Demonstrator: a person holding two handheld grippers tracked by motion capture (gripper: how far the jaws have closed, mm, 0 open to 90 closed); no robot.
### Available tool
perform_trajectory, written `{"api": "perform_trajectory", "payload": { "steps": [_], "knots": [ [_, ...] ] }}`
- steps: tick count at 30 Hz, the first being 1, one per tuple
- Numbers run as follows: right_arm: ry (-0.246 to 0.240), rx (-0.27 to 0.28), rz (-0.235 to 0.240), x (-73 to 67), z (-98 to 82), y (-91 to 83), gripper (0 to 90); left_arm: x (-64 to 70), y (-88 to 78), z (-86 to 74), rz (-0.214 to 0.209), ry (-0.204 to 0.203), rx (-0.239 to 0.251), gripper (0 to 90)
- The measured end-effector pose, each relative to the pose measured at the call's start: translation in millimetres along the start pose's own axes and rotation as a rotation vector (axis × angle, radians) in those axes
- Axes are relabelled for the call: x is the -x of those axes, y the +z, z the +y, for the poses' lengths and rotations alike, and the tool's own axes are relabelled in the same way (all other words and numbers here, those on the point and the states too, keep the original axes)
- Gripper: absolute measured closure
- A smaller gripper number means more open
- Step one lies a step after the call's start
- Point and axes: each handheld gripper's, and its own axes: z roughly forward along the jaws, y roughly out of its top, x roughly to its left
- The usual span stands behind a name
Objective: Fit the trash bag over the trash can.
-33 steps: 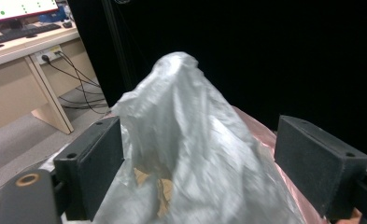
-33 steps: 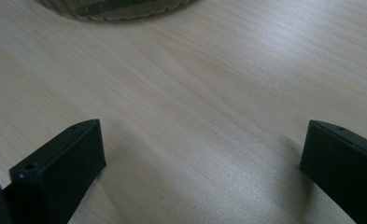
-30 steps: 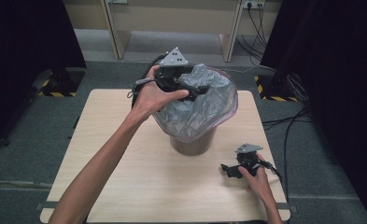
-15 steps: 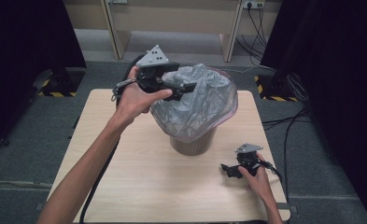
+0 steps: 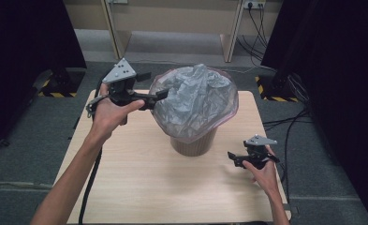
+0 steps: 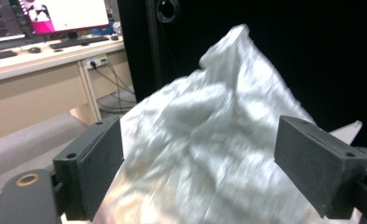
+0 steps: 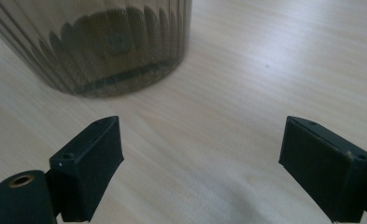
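Item 1, nearest: right gripper (image 5: 238,159), low at the table's near-right corner, held in the person's right hand (image 5: 262,169); jaws spread wide w/ nothing between them, having just been closing a little; its own view looks along both black jaws at bare wood and the bin's ribbed lower wall just ahead; tips apart from the bin, no contact.

Item 2: table (image 5: 139,187), light wood, rounded corners; person's forearms come in from the bottom edge, left one crossing the near-left part.

Item 3, centre: bin (image 5: 193,145), dark translucent ribbed plastic, upright on the table approx. mid-top; base visible in the right gripper view (image 7: 102,51).

Item 4: bag (image 5: 195,101), thin grey-clear plastic liner, crumpled and bunched up above the bin, its pinkish hem draped outside and around the bin's rim; peaks to a point on top.

Item 5, left-rear: left gripper (image 5: 160,96), raised above the table's far-left part in the left hand (image 5: 107,110), grey three-cornered plate on top, cable trailing down; jaws spread, pointed level at the bag's left side; tips at or just beside the plastic; in the left gripper view the bag (image 6: 209,140) bulges between the two jaws, blurred, so contact w/ the pads can't be told for sure; no pinch seen.

Item 6, farthest: grey carpet floor (image 5: 41,122), desk legs and cables beyond the table.
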Motion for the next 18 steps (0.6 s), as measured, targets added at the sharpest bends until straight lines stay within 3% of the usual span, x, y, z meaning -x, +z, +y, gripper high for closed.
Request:
{"api": "perform_trajectory", "payload": {
  "steps": [2, 11, 14, 18],
  "knots": [
    [-0.021, -0.001, -0.005, 0.6, 6.1, -0.9, 13.2, -4.5, -3.0, -8.6, 0.01, -0.01, -0.013, 15.0],
    [-0.012, 0.027, -0.024, 6.1, 28.5, -8.0, 13.8, -22.5, -1.6, -53.2, 0.066, -0.071, -0.074, 14.9],
    [-0.01, 0.043, -0.034, 8.7, 37.2, -13.4, 14.1, -24.6, -0.2, -66.1, 0.064, -0.092, -0.08, 15.0],
    [-0.012, 0.042, -0.046, 12.3, 47.8, -15.6, 14.7, -22.8, 1.7, -79.6, 0.03, -0.121, -0.101, 15.3]
  ]
}}
